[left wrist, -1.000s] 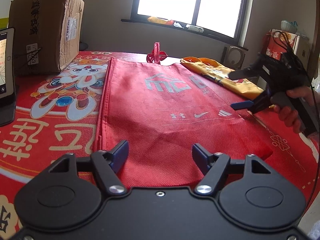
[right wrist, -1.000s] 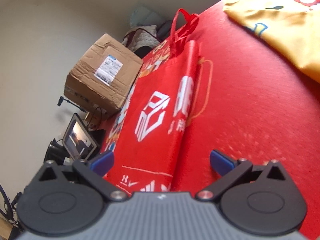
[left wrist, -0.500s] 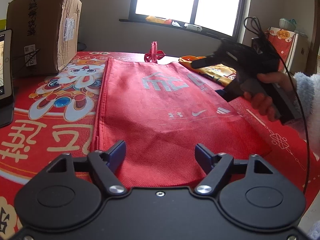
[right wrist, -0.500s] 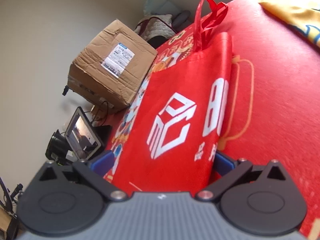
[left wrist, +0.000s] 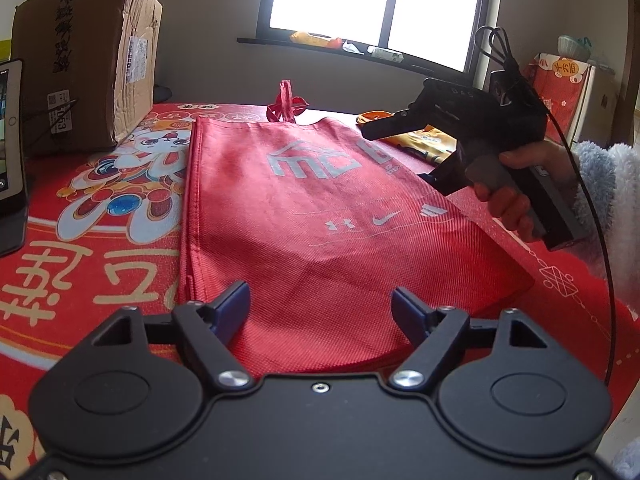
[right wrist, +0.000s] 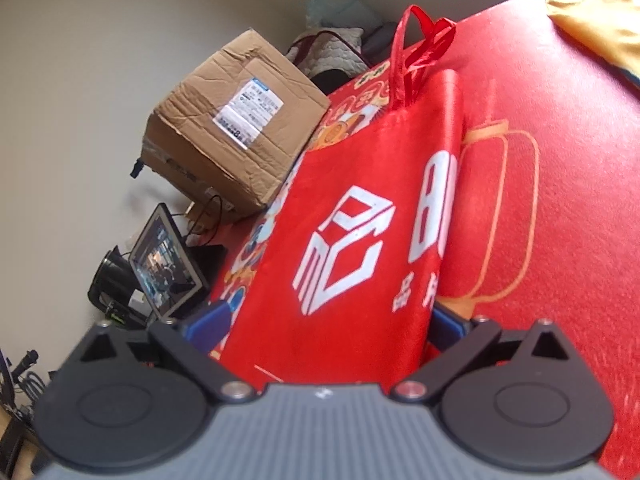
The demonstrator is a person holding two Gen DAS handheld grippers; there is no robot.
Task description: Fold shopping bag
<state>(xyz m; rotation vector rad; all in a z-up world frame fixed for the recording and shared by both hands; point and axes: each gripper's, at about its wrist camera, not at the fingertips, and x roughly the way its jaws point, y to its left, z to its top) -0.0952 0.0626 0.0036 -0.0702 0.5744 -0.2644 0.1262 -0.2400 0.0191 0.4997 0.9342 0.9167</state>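
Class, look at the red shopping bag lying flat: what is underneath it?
The red shopping bag lies on a red printed tablecloth. Whatever the cloth shows beneath the bag is hidden.

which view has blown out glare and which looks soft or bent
Left wrist view: the window is blown out white, and the shopping bag is sharp. Right wrist view: softer overall, the cardboard box and the table's far edge bent by the fisheye.

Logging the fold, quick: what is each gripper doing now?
Left gripper: open, holding nothing.
Right gripper: open, astride the red shopping bag.
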